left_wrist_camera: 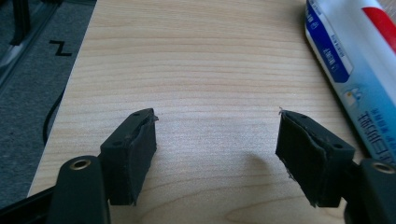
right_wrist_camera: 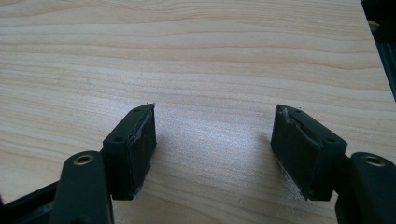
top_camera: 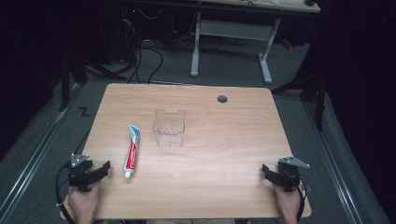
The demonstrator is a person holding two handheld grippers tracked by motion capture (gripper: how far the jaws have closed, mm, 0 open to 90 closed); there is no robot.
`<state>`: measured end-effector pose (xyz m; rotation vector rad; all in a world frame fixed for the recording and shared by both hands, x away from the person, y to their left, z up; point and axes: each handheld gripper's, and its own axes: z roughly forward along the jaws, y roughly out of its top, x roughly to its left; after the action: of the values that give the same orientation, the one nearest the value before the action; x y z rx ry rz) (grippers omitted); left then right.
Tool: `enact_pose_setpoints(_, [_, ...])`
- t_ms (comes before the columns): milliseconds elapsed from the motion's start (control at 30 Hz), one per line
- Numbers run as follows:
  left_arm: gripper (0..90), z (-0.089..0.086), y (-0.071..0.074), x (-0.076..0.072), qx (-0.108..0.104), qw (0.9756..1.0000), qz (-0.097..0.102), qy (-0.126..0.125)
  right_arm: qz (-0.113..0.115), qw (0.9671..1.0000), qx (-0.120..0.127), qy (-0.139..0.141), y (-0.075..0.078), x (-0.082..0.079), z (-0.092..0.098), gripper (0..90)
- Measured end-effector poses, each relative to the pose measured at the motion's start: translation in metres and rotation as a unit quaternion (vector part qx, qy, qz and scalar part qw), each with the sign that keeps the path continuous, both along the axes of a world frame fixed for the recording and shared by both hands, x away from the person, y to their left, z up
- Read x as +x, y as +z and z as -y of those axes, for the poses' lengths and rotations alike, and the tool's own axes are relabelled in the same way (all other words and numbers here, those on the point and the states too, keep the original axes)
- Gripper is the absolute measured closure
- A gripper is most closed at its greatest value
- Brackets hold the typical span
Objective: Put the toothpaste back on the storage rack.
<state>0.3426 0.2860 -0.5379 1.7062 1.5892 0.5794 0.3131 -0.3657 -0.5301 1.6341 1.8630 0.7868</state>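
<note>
Starting at the left edge, the left gripper [top_camera: 95, 171] is sitting low at the near left corner of the wooden table [top_camera: 224, 149], a hand [top_camera: 84, 203] behind it coming in from the bottom. Its jaws are standing wide apart with nothing between them; in the left gripper view [left_wrist_camera: 217, 135] bare wood is showing in the gap between the two black pads.

Moving right, the toothpaste tube [top_camera: 131, 150] is lying flat on the table just beside that gripper, white cap end pointing toward the person, blue and red print facing up. In the left gripper view the tube [left_wrist_camera: 350, 60] is running along the right edge, beside the right-hand jaw but not between the jaws.

Next along, a clear plastic box [top_camera: 169, 127] is standing upright near the table's middle, just right of the tube's far end and apart from it.

Farther back, a round cable hole [top_camera: 222, 99] is showing in the tabletop.

Over at the near right corner, the right gripper [top_camera: 271, 173] is resting in the other hand [top_camera: 289, 203], well apart from tube and box. Its jaws are spread open too, and the right gripper view [right_wrist_camera: 212, 133] is showing plain wood between them.
</note>
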Motion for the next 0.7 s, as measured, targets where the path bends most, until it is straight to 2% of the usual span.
enact_pose_setpoints(267, [26.4,0.005,0.0001,0.001,0.025,0.9996,-0.004,-0.007,0.0,1.0,0.0,0.0,0.0,0.0,0.0,31.0])
enact_pose_setpoints(600, [26.0,0.0058,0.0002,0.0023,0.029,0.9995,-0.004,-0.012,-0.001,1.0,0.002,0.0,0.0002,-0.0001,0.0,31.0])
enact_pose_setpoints(700, [26.1,0.0079,0.0001,0.0026,0.038,0.9992,-0.005,-0.012,0.0,1.0,0.002,0.0,0.0001,0.0,0.0001,30.9])
